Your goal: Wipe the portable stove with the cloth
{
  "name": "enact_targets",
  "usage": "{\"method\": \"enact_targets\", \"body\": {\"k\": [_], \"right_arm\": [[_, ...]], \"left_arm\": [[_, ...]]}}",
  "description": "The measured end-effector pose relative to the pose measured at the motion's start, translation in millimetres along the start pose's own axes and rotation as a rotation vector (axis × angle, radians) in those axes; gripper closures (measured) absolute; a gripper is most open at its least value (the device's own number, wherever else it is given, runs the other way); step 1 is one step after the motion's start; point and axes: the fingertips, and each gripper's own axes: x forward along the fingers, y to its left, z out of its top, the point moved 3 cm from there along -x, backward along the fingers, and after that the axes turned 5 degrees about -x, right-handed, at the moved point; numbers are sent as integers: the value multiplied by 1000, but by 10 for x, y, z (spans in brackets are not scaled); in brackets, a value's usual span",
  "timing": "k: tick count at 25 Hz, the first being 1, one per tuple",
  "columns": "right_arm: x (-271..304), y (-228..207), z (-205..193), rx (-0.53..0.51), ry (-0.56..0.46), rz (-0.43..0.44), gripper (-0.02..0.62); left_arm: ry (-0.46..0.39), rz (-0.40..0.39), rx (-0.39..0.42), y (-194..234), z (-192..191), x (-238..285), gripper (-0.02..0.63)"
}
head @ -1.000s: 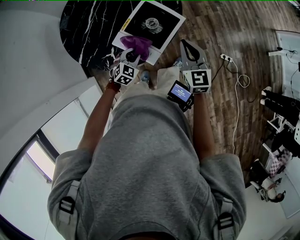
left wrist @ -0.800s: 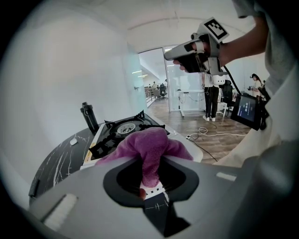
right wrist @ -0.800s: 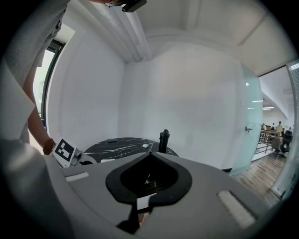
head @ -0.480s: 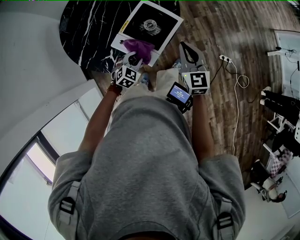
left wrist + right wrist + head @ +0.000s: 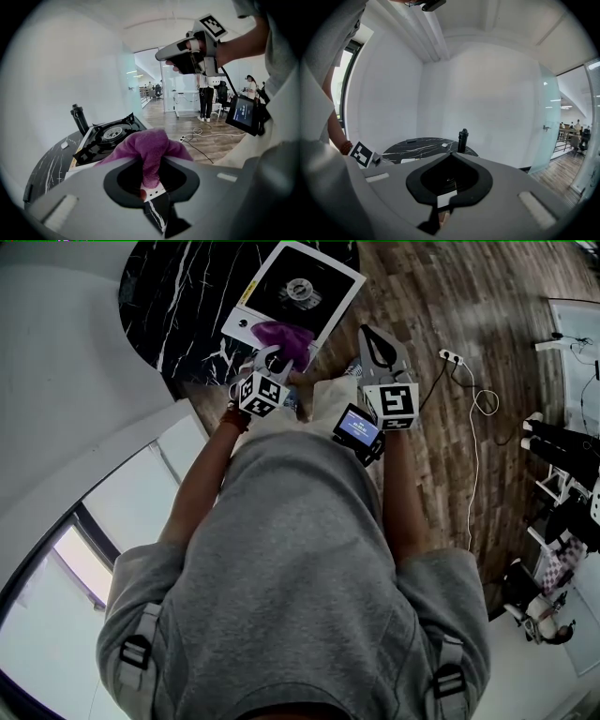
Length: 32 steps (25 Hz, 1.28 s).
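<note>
The portable stove (image 5: 323, 317), a white frame with a black top and a round burner (image 5: 302, 287), sits on the edge of a black marble table (image 5: 178, 296). A purple cloth (image 5: 278, 337) lies bunched on the stove's near edge, and my left gripper (image 5: 274, 356) is shut on it. In the left gripper view the cloth (image 5: 150, 149) fills the space between the jaws, with the stove (image 5: 110, 135) just beyond to the left. My right gripper (image 5: 367, 334) hangs shut and empty to the right of the stove, over the wooden floor.
A black bottle (image 5: 79, 119) stands on the table behind the stove. A small lit screen (image 5: 360, 427) is mounted by my right hand. A white power strip and cable (image 5: 469, 381) lie on the wooden floor at right. People and desks are far off at right.
My left gripper has slid the cloth a little to the right along the stove's near edge. The right gripper has stayed where it was.
</note>
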Motion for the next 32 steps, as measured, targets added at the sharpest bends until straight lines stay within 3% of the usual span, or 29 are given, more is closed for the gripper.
{"method": "enact_targets", "body": {"k": [11,18,21,24,28,32], "right_arm": [[-45,-39,0,-3,3,-21,584],[-99,-134,-9,2,6,-50,584],[-143,-171,-35,5,12,-63,584],[-198,-218,-50,7,19,-74,584],[-283,-331,-91,9,32,-103,584],[-339,-403,-158,17,45,-118,584]], "left_arm": [[-3,-60,42,-161,65,10,535],[-126,168,-38,471,259,-217,534],[-104,226,-40,864,232,-202,534],[-59,231,-17,1108,176,-105,534],[0,213,15,1241,67,51,534],[39,214,-27,1257,-9,154,534]]}}
